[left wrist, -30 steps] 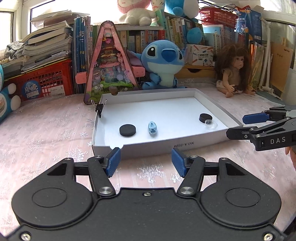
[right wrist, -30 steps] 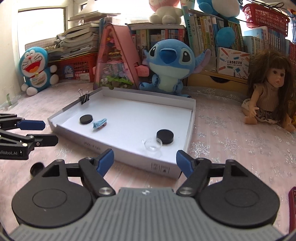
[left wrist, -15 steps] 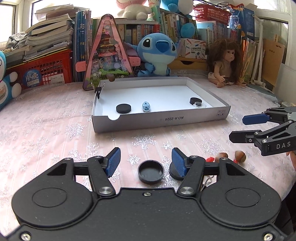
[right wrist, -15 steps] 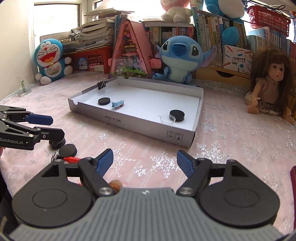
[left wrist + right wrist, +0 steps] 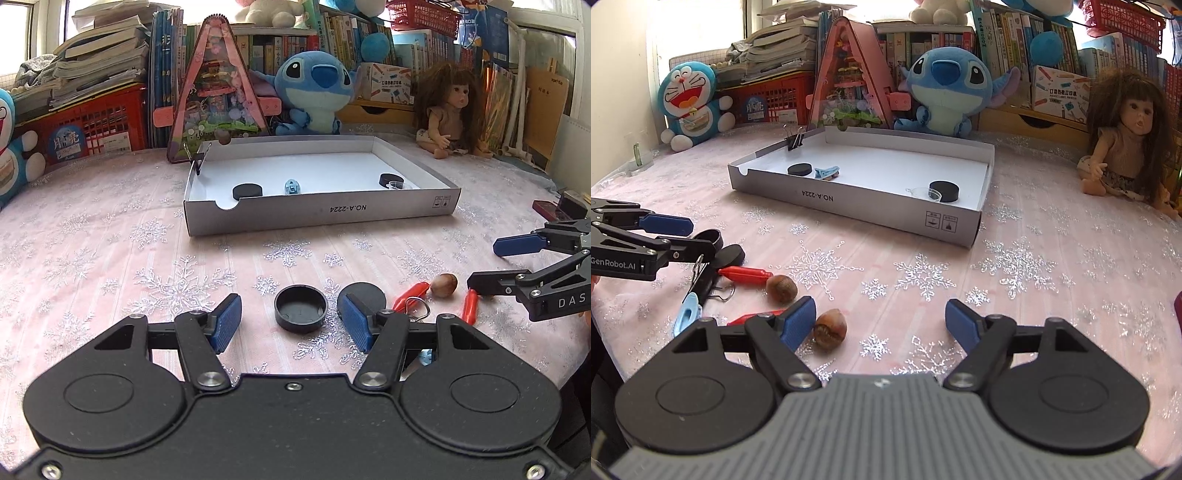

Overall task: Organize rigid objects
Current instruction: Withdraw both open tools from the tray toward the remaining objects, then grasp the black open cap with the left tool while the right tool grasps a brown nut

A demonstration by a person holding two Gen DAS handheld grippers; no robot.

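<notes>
A shallow white box (image 5: pixel 317 214) lies mid-table and holds two black discs (image 5: pixel 246 191), a small blue clip (image 5: pixel 291 186) and a clear lid (image 5: pixel 397 184). Nearer me lie loose items. A black cap (image 5: pixel 301 308) sits between the fingers of my open left gripper (image 5: pixel 291 325), untouched by the pads. A black disc (image 5: pixel 362 295) lies behind its right finger. Red clips (image 5: pixel 410 291) and a hazelnut (image 5: pixel 443 285) lie further right. My right gripper (image 5: pixel 881 317) is open, with a second hazelnut (image 5: pixel 830 329) just inside its left finger.
A binder clip (image 5: pixel 195 162) grips the box's far left corner. Plush toys, a doll (image 5: pixel 447 110), a pink triangular toy house (image 5: pixel 218 96), books and a red basket line the back. A blue clip (image 5: pixel 687 314) and a dark red object (image 5: pixel 546 210) lie on the cloth.
Both grippers have drawn back from the box towards the near table edge. The loose caps, red clips and hazelnuts have come into view in front of them.
</notes>
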